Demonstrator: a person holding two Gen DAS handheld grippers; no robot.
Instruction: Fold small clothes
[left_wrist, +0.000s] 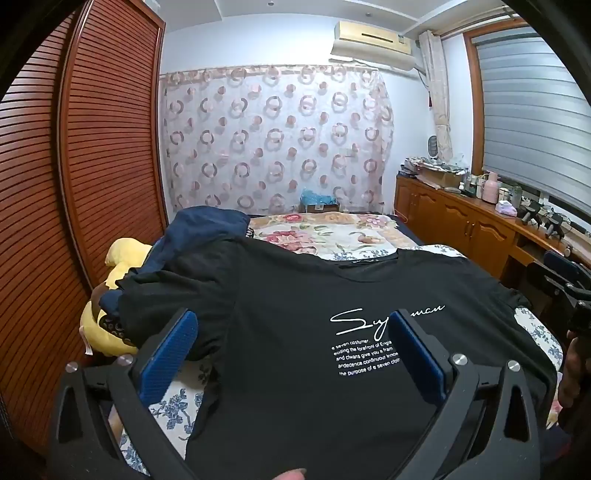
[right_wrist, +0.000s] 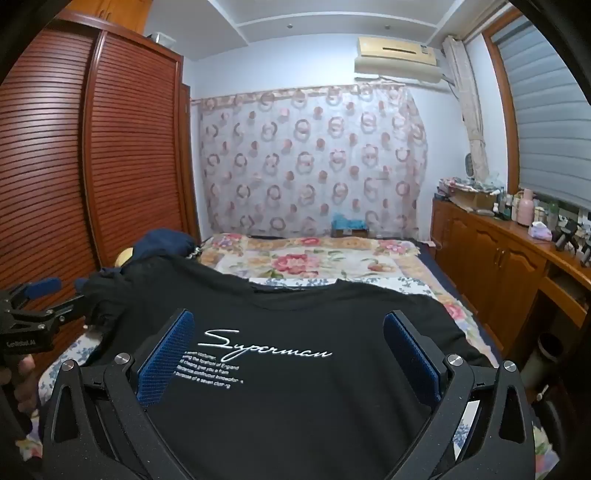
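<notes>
Between the blue pads of the left gripper (left_wrist: 291, 354), which is held wide apart and closed on nothing, the front of a black T-shirt (left_wrist: 295, 306) is seen spread flat. The right gripper (right_wrist: 288, 354) is likewise held wide apart over the same T-shirt (right_wrist: 295, 398), with nothing gripped between its pads. White script lettering (right_wrist: 266, 349) reading "Superman" is printed across the chest, with smaller lines of text set beneath it. In the left wrist view the lettering (left_wrist: 369, 325) is partly covered by one blue pad. The shirt is laid on a bed (right_wrist: 325, 258), its neckline turned away from the cameras and its hem nearest them. A blue-flowered sheet (left_wrist: 173, 410) is seen under the shirt's near left edge, and a quilt with red flowers (left_wrist: 332, 236) is spread beyond the collar. A navy garment (left_wrist: 207, 229) is heaped just beside the shirt's left sleeve, and a yellow plush toy (left_wrist: 122, 258) is wedged next to it against a slatted wooden wardrobe (left_wrist: 92, 147). A ring-patterned curtain (left_wrist: 273, 136) is hung across the far wall below an air conditioner (left_wrist: 373, 40). A wooden sideboard (right_wrist: 491, 254) crowded with bottles is set along the right, under a window blind (right_wrist: 554, 110).
</notes>
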